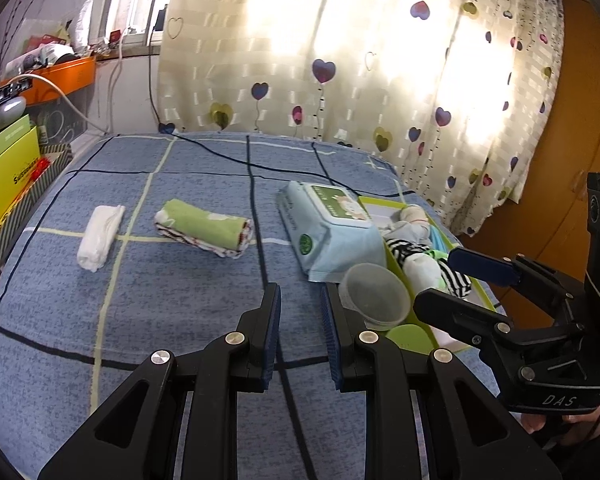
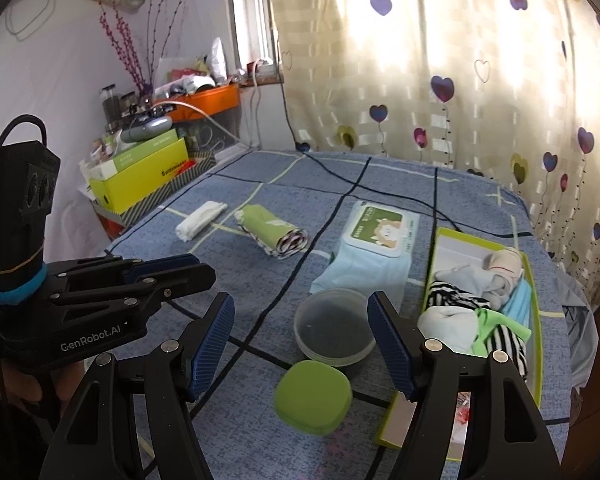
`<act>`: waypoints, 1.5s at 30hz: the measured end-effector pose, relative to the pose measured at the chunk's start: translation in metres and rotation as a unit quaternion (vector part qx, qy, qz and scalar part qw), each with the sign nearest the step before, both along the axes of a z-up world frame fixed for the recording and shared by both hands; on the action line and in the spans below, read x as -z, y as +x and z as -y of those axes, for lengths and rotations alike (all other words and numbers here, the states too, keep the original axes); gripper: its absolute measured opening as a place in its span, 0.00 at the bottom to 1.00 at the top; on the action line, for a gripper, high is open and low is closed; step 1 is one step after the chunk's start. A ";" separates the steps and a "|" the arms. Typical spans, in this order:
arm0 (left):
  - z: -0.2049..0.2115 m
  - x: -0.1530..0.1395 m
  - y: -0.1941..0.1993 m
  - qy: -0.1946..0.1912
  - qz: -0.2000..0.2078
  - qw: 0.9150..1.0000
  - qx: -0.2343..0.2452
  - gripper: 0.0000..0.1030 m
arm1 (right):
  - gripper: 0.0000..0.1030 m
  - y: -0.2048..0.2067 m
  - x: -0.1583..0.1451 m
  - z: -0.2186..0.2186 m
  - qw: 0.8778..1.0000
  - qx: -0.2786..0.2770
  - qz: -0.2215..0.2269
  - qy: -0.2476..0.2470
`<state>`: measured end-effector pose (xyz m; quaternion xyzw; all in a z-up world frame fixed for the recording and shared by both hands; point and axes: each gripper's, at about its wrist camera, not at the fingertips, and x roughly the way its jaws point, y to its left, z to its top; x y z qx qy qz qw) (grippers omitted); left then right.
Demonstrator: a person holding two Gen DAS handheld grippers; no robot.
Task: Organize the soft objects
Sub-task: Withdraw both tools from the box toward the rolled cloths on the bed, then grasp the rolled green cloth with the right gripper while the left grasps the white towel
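We judge the task partway: socks fill the green tray (image 2: 536, 280), white cloth (image 1: 99, 237) and green roll (image 1: 204, 227) remain on the bed (image 1: 140, 300); left gripper (image 1: 300, 312) narrow and empty, right gripper (image 2: 300, 340) wide and empty.

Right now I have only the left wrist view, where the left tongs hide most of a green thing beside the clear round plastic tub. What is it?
Observer: A green rounded-square plastic lid. It lies flat on the blue checked bedspread, nearer the camera than the clear round plastic tub.
Operator: Is anything inside the tub?
Observer: No. The right wrist view looks down into it: it stands open side up and is empty.
Operator: And the right tongs?
Observer: The right tongs are open with nothing between the pads. The tub and lid lie just ahead of them.
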<state>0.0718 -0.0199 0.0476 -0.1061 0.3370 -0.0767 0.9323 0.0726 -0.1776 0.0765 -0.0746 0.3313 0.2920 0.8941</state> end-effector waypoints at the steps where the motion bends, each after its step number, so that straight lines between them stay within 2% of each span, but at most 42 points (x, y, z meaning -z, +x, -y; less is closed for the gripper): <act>1: -0.002 0.001 0.000 -0.001 -0.001 1.000 -0.002 0.21 | 0.68 0.001 0.000 -0.004 1.000 -0.003 -0.001 -0.002; 18: -0.044 0.005 0.011 -0.003 -0.011 0.999 -0.032 0.21 | 0.67 0.023 0.007 -0.047 0.999 -0.033 -0.013 -0.027; 30: -0.091 0.014 0.018 -0.012 -0.024 0.997 -0.070 0.21 | 0.67 0.053 0.011 -0.079 0.995 -0.073 -0.025 -0.068; 45: -0.154 0.027 0.050 0.029 -0.045 0.991 -0.120 0.21 | 0.67 0.106 0.023 -0.129 0.982 -0.127 -0.044 -0.131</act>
